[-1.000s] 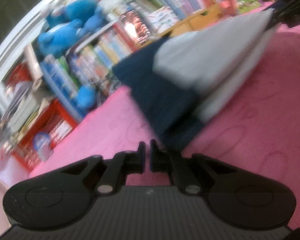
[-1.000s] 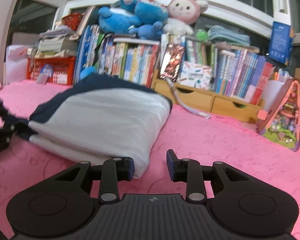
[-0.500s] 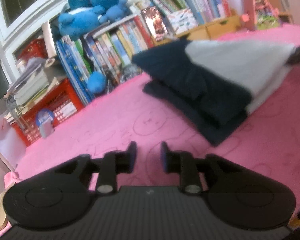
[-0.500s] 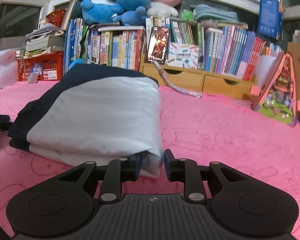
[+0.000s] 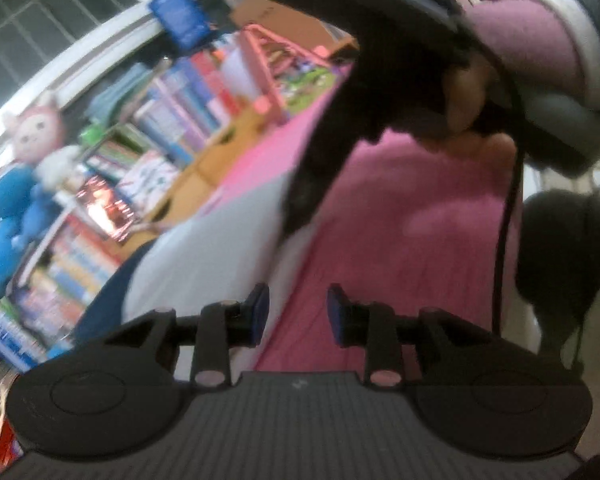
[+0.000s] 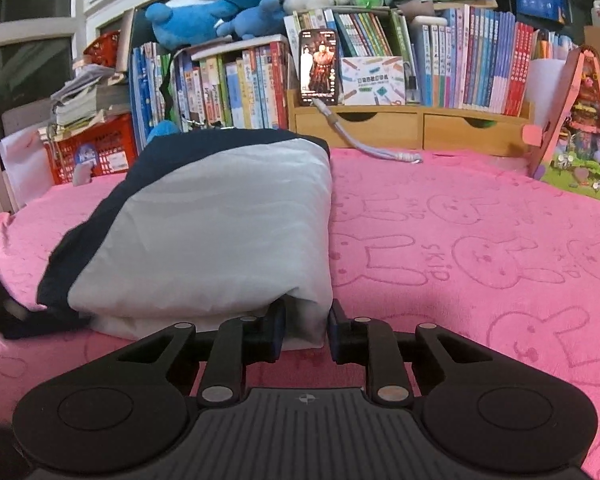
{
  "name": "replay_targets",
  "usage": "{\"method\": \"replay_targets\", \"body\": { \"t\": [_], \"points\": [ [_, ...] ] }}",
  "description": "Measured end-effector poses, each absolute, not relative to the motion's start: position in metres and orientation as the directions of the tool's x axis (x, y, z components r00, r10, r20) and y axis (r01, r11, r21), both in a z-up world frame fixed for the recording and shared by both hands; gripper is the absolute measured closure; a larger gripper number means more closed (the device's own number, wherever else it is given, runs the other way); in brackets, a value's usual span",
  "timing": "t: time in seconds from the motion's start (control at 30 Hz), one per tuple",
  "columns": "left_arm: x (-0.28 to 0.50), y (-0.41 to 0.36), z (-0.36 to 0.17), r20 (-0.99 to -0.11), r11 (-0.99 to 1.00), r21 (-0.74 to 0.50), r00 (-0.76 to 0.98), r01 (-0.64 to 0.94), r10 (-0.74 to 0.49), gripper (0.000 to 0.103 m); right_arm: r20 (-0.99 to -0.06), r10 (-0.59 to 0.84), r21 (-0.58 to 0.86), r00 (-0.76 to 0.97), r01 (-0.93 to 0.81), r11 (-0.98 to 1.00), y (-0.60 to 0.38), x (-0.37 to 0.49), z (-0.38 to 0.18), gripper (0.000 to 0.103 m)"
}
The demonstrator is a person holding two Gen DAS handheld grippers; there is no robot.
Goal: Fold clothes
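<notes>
On the pink plush blanket embossed with rabbit faces and the word "SKIP": one folded garment of white-grey and navy fabric, lying left of centre in the right wrist view, with its navy edge to the left and rear and its white corner nearest the camera.

Right gripper, black, two-fingered with blue pads: jaws have just been closing, and now pinch the garment's near right corner between them.

Left gripper, same build: jaws have just been opening and now stand apart with nothing between them, over the boundary where the garment's edge meets the blanket. Picture blurred. A hand in a pink-and-grey sleeve grips the other gripper's black handle above.

Open room: broad bare blanket to the right of the garment, up to the pink triangular toy house; a narrower strip to the left.

Rear edge: wooden drawer unit, row of upright books, red crate, blue and pink soft toys, a propped phone with its cable trailing onto the blanket. Book spine lettering is too small to read.
</notes>
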State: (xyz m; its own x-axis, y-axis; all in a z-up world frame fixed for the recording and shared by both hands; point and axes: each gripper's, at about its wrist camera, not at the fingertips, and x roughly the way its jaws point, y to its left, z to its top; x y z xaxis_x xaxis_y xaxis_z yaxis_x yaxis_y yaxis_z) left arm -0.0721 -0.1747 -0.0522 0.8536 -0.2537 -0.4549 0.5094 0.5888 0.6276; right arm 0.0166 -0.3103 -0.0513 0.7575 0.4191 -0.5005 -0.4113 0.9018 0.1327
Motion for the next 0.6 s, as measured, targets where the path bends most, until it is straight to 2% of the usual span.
{"method": "replay_targets", "body": {
  "t": [0.3,0.37,0.6],
  "points": [
    [-0.02,-0.189,-0.055,-0.492,0.618,0.613,0.85,0.492,-0.189,0.076,-0.474,0.449,0.128,0.757,-0.445,0.886,-0.317,0.021,-0.042,0.08],
    [-0.017,-0.179,-0.053,-0.523,0.629,0.586,0.832,0.511,-0.188,0.079,-0.473,0.442,0.109,0.762,-0.448,0.888,-0.316,0.022,-0.042,0.08],
    [-0.049,-0.112,-0.056,-0.552,0.709,0.545,0.828,0.448,-0.098,0.08,-0.468,0.426,0.075,0.775,-0.445,0.892,-0.316,0.019,-0.047,0.08]
  ]
}}
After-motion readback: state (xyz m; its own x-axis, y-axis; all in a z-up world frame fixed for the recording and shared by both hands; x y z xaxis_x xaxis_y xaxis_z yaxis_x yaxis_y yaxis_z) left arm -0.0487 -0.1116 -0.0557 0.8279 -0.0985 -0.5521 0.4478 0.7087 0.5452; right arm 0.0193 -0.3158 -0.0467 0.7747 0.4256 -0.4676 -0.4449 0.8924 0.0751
